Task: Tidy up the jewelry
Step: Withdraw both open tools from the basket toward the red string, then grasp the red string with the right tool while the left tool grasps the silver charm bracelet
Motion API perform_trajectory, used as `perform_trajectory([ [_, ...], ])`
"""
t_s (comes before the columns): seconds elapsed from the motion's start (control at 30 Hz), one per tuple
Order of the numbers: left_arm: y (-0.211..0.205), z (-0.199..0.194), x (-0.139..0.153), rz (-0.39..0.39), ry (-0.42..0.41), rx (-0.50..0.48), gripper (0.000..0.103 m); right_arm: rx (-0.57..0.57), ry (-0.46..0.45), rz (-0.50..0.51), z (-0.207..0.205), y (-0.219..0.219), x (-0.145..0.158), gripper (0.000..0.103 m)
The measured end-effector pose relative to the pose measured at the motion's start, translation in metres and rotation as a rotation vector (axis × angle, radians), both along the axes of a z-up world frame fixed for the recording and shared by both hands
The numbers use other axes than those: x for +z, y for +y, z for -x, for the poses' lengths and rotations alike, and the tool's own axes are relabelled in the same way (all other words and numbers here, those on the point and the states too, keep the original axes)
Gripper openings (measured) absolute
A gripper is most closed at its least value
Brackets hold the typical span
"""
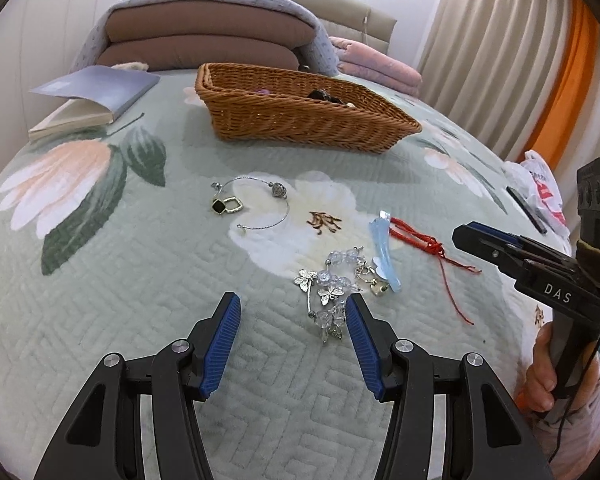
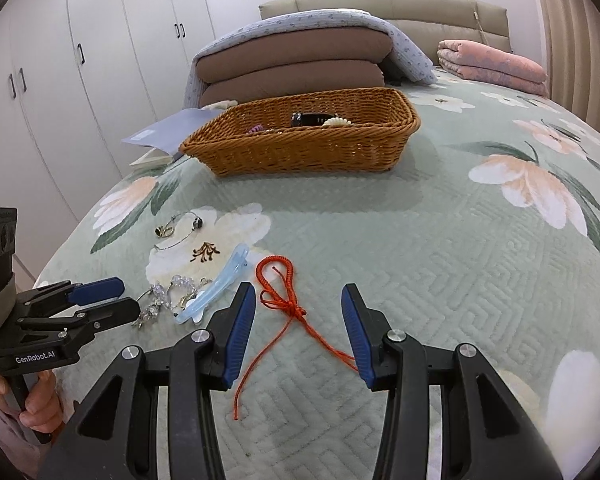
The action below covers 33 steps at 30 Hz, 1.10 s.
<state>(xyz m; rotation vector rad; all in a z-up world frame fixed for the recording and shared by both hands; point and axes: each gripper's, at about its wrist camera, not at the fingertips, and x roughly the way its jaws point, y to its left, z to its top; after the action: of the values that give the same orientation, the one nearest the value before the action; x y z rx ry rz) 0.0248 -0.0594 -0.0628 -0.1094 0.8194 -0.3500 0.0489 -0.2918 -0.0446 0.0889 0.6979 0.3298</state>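
A brown wicker basket (image 1: 300, 116) stands on the bed and holds a few small items; it also shows in the right wrist view (image 2: 312, 140). A crystal bead bracelet with silver flowers (image 1: 332, 284) lies just by my left gripper's right fingertip. My left gripper (image 1: 292, 312) is open and empty. A light blue hair clip (image 1: 384, 252) and a red cord (image 1: 428, 248) lie to its right. A silver wire bangle (image 1: 260, 204) with a black-and-gold charm lies farther off. My right gripper (image 2: 298, 300) is open, with the red cord (image 2: 284, 300) between its fingers on the quilt.
A book (image 1: 92, 96) lies at the far left of the green floral quilt (image 1: 140, 280). Stacked brown cushions (image 1: 204, 44) and a pink folded blanket (image 1: 376, 68) sit behind the basket. A white plastic bag (image 1: 540, 188) lies at the right edge. White wardrobes (image 2: 80, 60) stand left.
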Motion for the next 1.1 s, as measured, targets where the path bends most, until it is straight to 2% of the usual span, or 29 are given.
perform_trajectory([
  [0.17, -0.002, -0.001, -0.001, -0.013, -0.009, 0.001, 0.055, 0.029, 0.023, 0.024, -0.003, 0.014, -0.006, 0.048],
  [0.23, -0.004, -0.002, -0.001, -0.027, -0.014, 0.006, 0.037, 0.031, 0.028, 0.059, -0.005, 0.022, -0.010, 0.048],
  [0.27, -0.005, -0.003, -0.002, -0.035, -0.009, 0.010, 0.036, 0.029, 0.030, 0.086, -0.006, 0.027, -0.011, 0.048],
  [0.43, -0.007, -0.003, -0.003, -0.054, -0.012, 0.004, 0.036, 0.025, 0.037, 0.160, -0.010, 0.039, -0.018, 0.048],
  [0.77, -0.019, -0.004, -0.004, -0.125, -0.026, -0.006, 0.036, 0.017, 0.047, 0.159, -0.015, 0.038, -0.020, 0.047],
  [0.9, -0.024, -0.004, -0.005, -0.160, -0.036, -0.010, 0.036, 0.028, 0.044, 0.155, -0.016, 0.039, -0.020, 0.031],
  [0.97, -0.026, -0.003, -0.005, -0.170, -0.042, -0.015, 0.021, 0.032, 0.041, 0.156, -0.015, 0.040, -0.020, 0.025],
  [1.0, -0.027, -0.003, -0.005, -0.168, -0.041, -0.025, 0.008, 0.033, 0.040, 0.157, -0.015, 0.040, -0.020, 0.022],
  [1.1, -0.031, -0.001, -0.006, -0.186, -0.051, -0.033, 0.007, 0.036, 0.036, 0.156, -0.014, 0.040, -0.020, 0.013],
])
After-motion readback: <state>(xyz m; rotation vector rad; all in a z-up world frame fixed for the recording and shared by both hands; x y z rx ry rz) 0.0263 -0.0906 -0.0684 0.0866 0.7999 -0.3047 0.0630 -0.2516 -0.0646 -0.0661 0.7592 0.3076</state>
